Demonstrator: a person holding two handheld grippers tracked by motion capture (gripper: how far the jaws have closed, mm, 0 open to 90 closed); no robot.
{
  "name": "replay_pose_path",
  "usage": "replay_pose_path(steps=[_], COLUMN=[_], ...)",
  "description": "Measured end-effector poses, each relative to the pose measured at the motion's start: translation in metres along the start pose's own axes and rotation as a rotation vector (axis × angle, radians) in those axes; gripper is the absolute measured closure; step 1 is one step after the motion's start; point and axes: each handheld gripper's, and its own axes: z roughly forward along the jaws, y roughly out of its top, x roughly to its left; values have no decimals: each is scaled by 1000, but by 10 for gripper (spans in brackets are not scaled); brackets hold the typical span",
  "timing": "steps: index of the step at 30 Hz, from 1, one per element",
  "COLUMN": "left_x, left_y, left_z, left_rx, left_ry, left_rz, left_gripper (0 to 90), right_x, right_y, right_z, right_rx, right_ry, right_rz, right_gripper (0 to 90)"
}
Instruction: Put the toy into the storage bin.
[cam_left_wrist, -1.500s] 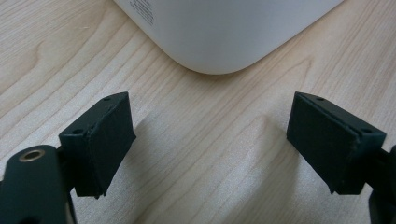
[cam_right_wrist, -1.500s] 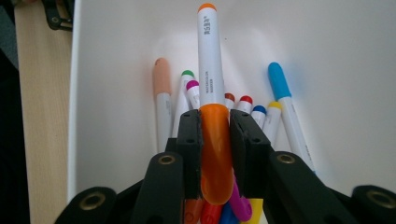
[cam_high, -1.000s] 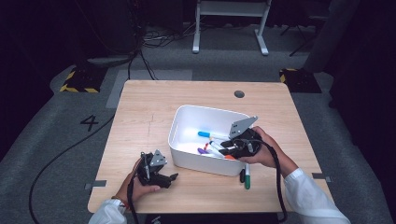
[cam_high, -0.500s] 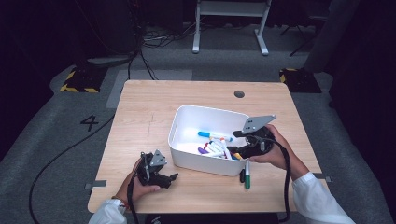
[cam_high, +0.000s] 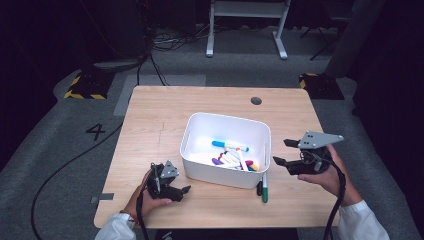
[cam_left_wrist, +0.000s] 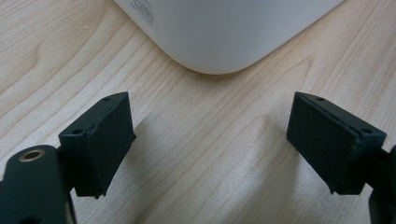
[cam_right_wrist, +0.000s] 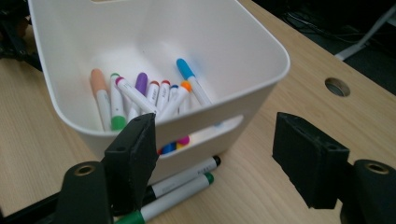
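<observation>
Table (cam_high: 165, 125) brightly lit, surroundings dark; gripper views sharp, soft shadows.

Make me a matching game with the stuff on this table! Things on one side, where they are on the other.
Things:
1. blue-capped marker
2. green marker
3. left gripper
4. round hole

Places:
A. table's far edge
B. inside the white bin
C. on the table against the bin's right corner
D. near the bin's left front corner

Pairs: 1-B, 2-C, 3-D, 4-A
</observation>
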Motion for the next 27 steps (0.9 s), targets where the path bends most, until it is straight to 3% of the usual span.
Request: replay_pose_path(steps=[5, 13, 22, 27], left_x=[0, 0, 0, 0], left_y=[0, 0, 0, 0], left_z=[0, 0, 0, 0], left_rx=[0, 0, 0, 0], left_ry=[-2, 0, 1, 0], left_rz=[-2, 0, 0, 0], left_gripper=[149, 149, 149, 149], right_x=[-1, 11, 37, 43], right_y=[-31, -72, -91, -93], right_z=[-1, 22, 52, 61], right_rx=[32, 92, 120, 116], right_ry=[-20, -1, 55, 77], right_rz=[41, 117, 127, 150], right_gripper=[311, 305, 278, 274])
